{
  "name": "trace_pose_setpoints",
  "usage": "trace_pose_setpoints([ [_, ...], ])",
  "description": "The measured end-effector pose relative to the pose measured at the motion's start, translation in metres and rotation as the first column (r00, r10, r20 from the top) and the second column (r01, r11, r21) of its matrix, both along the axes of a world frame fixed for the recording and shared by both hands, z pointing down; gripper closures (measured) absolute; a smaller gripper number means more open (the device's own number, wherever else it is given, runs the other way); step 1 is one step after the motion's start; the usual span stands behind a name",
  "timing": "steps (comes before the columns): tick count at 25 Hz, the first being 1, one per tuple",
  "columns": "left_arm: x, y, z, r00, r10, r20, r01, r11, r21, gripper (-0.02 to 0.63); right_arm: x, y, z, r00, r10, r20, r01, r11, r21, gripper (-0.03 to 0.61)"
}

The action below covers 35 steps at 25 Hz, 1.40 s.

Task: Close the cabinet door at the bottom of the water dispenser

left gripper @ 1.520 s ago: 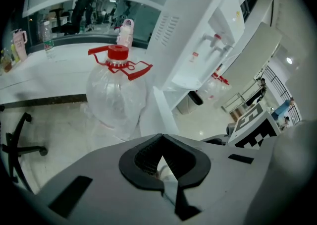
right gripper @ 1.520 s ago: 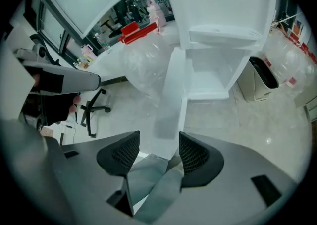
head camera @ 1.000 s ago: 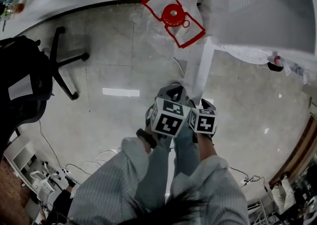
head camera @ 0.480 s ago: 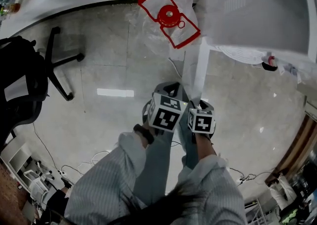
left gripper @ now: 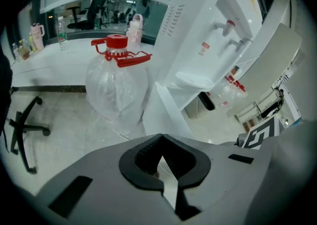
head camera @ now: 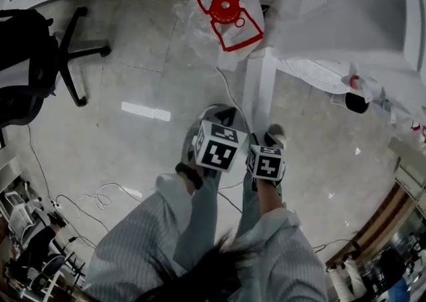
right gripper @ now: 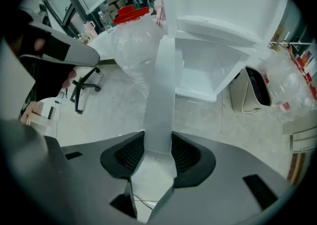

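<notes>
Floor tally: pairs in the hands, singles all around.
Two grippers are in play, the left gripper point(left gripper: 161, 162) and the right gripper point(right gripper: 157, 157). The right one's jaws have just been closing, with the one cabinet door point(right gripper: 161, 95) between them. Two marker cubes point(head camera: 219, 148) ride on top. One water dispenser point(left gripper: 208, 35) stands on the right and carries two taps point(left gripper: 224, 26). One big water jug point(left gripper: 116, 90) sits just left of it, one black office chair point(head camera: 66, 61) far left, and one beige container point(right gripper: 255, 90) on the right. On the far counter three bottles point(left gripper: 37, 33) show clearly; the smaller ones beside them are too blurred to count.
</notes>
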<state>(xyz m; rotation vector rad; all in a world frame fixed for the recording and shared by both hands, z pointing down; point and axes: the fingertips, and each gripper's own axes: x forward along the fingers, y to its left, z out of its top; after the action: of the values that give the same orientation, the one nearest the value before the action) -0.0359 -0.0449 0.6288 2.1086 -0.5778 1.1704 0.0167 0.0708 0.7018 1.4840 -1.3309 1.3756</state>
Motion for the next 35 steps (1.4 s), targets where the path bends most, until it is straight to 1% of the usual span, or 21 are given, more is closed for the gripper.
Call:
trace_pose_setpoints([
  [2,0.011,0.011,0.002,0.998,-0.07,-0.003,0.07,0.998,-0.001,0.603,0.021,0.005,0.001,0.999,-0.048,-0.011,0.049,0.999,0.005,0.41],
  [4,0.02,0.027,0.006,0.994,-0.114,0.001,0.114,0.993,-0.013,0.603,0.041,0.011,0.003,0.995,-0.095,-0.02,0.095,0.995,0.007,0.413],
  [8,0.05,0.055,0.015,0.991,-0.136,-0.001,0.136,0.99,-0.029,0.603,0.085,0.021,0.002,0.981,-0.187,-0.058,0.189,0.981,0.033,0.413],
  [11,0.073,0.061,0.019,0.985,-0.171,-0.004,0.171,0.985,-0.03,0.603,0.113,0.023,0.002,0.97,-0.232,-0.077,0.236,0.971,0.048,0.411],
  [15,0.099,0.061,0.022,0.973,-0.23,-0.012,0.229,0.973,-0.018,0.603,0.138,0.019,0.001,0.954,-0.29,-0.078,0.295,0.953,0.065,0.411],
  [19,0.116,0.065,0.017,0.957,-0.29,-0.033,0.289,0.957,-0.014,0.603,0.161,0.018,0.002,0.945,-0.317,-0.081,0.323,0.943,0.077,0.411],
  [25,0.13,0.062,0.005,0.924,-0.372,-0.09,0.374,0.928,0.001,0.603,0.19,0.013,0.006,0.944,-0.315,-0.1,0.324,0.942,0.085,0.411],
  [28,0.132,0.065,0.005,0.915,-0.392,-0.099,0.394,0.919,0.003,0.603,0.201,0.013,0.009,0.948,-0.302,-0.104,0.31,0.947,0.079,0.411],
  [30,0.132,0.067,0.005,0.906,-0.409,-0.106,0.411,0.912,-0.003,0.603,0.208,0.011,0.009,0.944,-0.311,-0.112,0.32,0.944,0.078,0.411],
  [35,0.122,0.072,0.007,0.886,-0.453,-0.104,0.453,0.891,-0.02,0.603,0.226,0.003,0.008,0.945,-0.297,-0.141,0.309,0.948,0.076,0.411],
])
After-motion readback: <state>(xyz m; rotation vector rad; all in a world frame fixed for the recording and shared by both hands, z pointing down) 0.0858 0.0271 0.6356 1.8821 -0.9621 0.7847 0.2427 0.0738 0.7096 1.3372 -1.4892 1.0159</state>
